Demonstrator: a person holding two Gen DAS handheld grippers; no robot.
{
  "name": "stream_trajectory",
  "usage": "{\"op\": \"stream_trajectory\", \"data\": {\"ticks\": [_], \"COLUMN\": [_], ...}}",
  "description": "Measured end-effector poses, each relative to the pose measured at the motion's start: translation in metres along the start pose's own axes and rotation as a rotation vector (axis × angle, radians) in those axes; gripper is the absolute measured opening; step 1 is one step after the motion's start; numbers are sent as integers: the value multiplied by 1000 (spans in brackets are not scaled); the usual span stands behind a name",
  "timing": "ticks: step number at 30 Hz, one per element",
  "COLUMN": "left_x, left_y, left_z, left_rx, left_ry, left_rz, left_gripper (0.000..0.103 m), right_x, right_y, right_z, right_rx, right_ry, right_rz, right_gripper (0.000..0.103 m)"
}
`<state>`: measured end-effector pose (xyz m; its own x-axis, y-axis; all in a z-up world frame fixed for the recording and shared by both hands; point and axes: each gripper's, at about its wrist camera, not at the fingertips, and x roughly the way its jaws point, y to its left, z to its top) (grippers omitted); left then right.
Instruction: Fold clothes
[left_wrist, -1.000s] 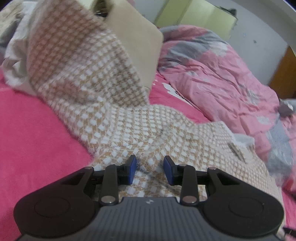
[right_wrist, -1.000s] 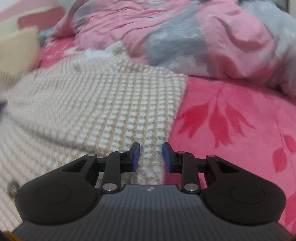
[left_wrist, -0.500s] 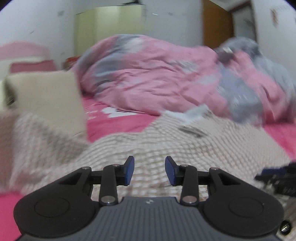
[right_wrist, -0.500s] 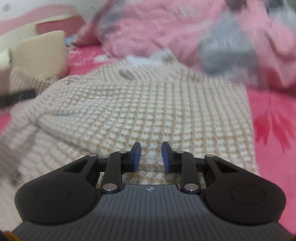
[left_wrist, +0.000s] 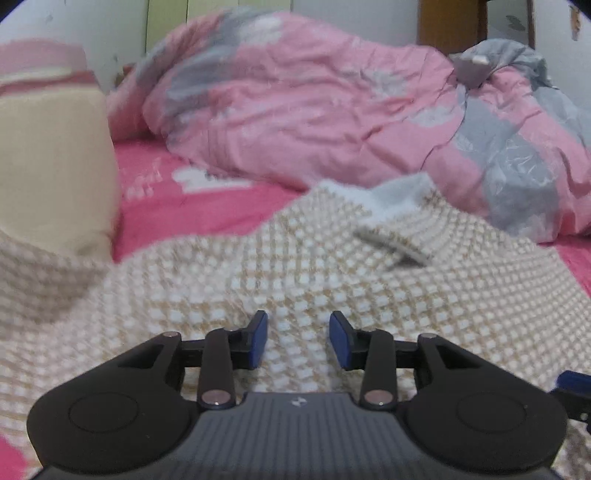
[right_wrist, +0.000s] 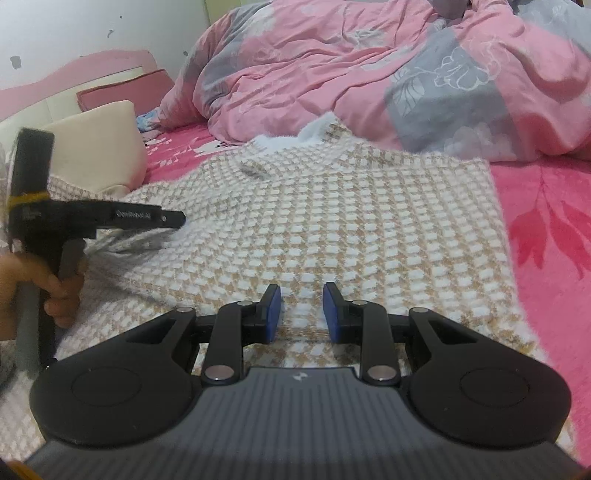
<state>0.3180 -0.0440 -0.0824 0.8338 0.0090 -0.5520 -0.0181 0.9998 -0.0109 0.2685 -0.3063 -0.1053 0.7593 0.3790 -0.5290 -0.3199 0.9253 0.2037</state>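
The left tongs (left_wrist: 298, 339) have just been opening and now gape over the checked sweater (right_wrist: 332, 229), gripping nothing; the right tongs (right_wrist: 301, 314) stay parted, empty, their view swung from the pink sheet (right_wrist: 546, 221) onto the knit.

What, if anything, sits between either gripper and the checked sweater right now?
Nothing visible. The left gripper and right gripper both hang open directly over the checked sweater, with only knit between their pads. The left jaws have just been opening. The cream pillow and pink duvet lie beyond it.
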Motion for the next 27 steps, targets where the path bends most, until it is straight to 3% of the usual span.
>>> {"op": "stream_trajectory", "data": {"ticks": [2, 5, 8, 15, 17, 22, 27], "left_x": [-13, -21, -41, -117, -145, -196, -184], "left_y": [4, 19, 47, 105, 127, 183, 219], "left_z": [-3, -5, -7, 13, 18, 32, 63], "left_rx": [-11, -71, -207, -367, -369, -296, -231], "left_ry": [-27, -14, -57, -188, -241, -339, -241], "left_rz": [53, 146, 129, 175, 202, 376, 527], "left_gripper": [57, 57, 57, 61, 67, 82, 84], "right_x": [0, 0, -1, -2, -2, -2, -2], "right_y": [1, 0, -2, -6, -7, -10, -8], "right_z": [0, -1, -2, -2, -2, -1, -1], "right_rx": [-4, -1, 11, 30, 34, 33, 34], "right_ry": [-1, -4, -9, -17, -18, -18, -19], "right_rz": [-2, 1, 11, 28, 32, 32, 34], "right_gripper": [24, 24, 24, 24, 24, 24, 25]}}
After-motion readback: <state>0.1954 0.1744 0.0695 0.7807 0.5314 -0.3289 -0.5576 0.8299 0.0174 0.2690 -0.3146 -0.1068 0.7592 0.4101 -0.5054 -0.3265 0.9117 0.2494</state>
